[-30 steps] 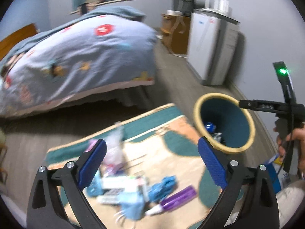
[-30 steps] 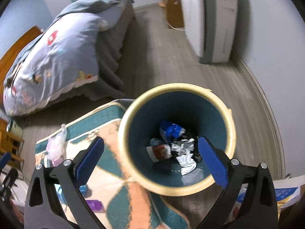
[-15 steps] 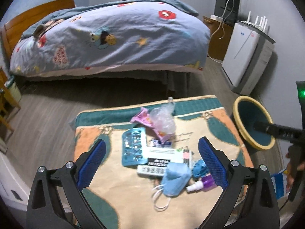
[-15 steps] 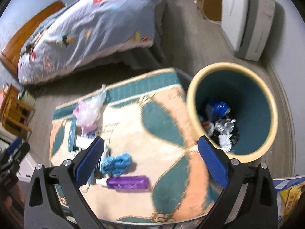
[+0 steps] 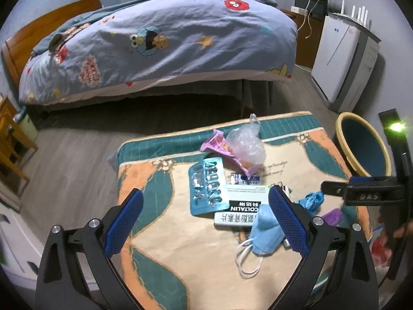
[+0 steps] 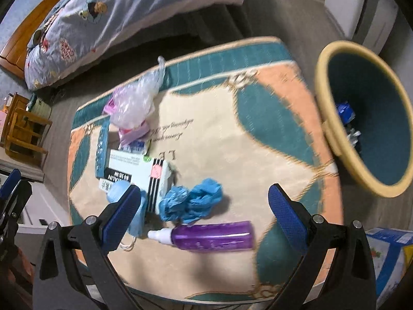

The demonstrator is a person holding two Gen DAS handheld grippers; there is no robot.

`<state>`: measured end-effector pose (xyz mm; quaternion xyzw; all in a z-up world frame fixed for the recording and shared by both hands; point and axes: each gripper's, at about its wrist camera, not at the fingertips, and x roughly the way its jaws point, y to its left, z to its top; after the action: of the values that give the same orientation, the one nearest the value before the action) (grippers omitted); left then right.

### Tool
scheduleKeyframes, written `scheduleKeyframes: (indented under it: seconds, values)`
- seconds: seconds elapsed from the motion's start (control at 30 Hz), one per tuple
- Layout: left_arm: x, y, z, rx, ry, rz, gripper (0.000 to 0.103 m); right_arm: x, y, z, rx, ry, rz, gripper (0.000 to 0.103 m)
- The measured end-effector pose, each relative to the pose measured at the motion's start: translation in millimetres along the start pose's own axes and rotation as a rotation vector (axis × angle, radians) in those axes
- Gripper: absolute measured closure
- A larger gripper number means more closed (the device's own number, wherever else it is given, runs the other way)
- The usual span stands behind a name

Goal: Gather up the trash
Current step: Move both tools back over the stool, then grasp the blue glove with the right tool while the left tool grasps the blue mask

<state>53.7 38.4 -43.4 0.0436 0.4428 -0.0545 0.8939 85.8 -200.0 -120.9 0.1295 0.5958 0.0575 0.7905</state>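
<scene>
Bedding in pale blue cartoon print (image 5: 160, 38) fills the background; nearer, a low table under a teal, peach and cream patterned cloth (image 6: 258, 134) carries the litter, seemingly heaped on its far-left half so both tools can reach it. Just beside its right edge stands the round cream-rimmed, teal-lined bin (image 6: 361, 118), close enough for short drops (some scraps already lie inside). On the cloth sit a white and black medicine box (image 6: 134, 168), a teal blister pack (image 5: 207, 186), a crumpled clear plastic bag (image 6: 136, 98), a purple spray bottle (image 6: 209, 236) lying flat, a light blue face mask (image 5: 265, 228) and a crumpled blue wad (image 6: 191, 201).

The right gripper (image 6: 204, 214) hovers above bottle and wad, jaws wide apart, holding nothing. The left gripper (image 5: 206, 219) hangs over the box and mask, likewise spread and empty.
</scene>
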Motion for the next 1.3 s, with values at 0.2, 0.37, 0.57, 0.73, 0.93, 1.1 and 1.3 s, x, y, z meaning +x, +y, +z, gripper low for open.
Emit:
scheduleKeyframes:
  seconds: [0.2,0.37,0.57,0.73,0.93,1.1,1.3]
  values:
    - [4.1,-7.1,-0.3,0.010,0.008,-0.023,0.007,17.4,-0.6,1.1,0.013,0.049,0.019,0.013]
    - [16.6,-24.3,-5.0,0.080,0.041,-0.017,0.007,31.7,-7.2,0.0,0.037,0.115,0.063,0.036]
    - [32.1,-45.0,-12.7,0.154,0.085,-0.030,0.007,30.9,-16.9,0.9,0.083,0.138,0.156,0.089]
    - [50.3,-58.1,-21.5,0.160,0.143,-0.077,0.007,13.2,-19.7,6.7,0.076,0.083,0.165,0.090]
    - [71.2,-67.4,-33.5,0.168,0.227,-0.105,0.007,-7.2,-26.3,13.3,0.051,0.017,0.151,0.090]
    - [79.7,-70.7,-37.4,0.175,0.246,-0.106,0.007,-9.5,-29.4,14.7,0.054,0.012,0.151,0.090]
    - [88.6,-73.3,-38.7,0.169,0.253,-0.092,0.011,-10.7,-31.4,16.8,0.064,0.003,0.156,0.090]
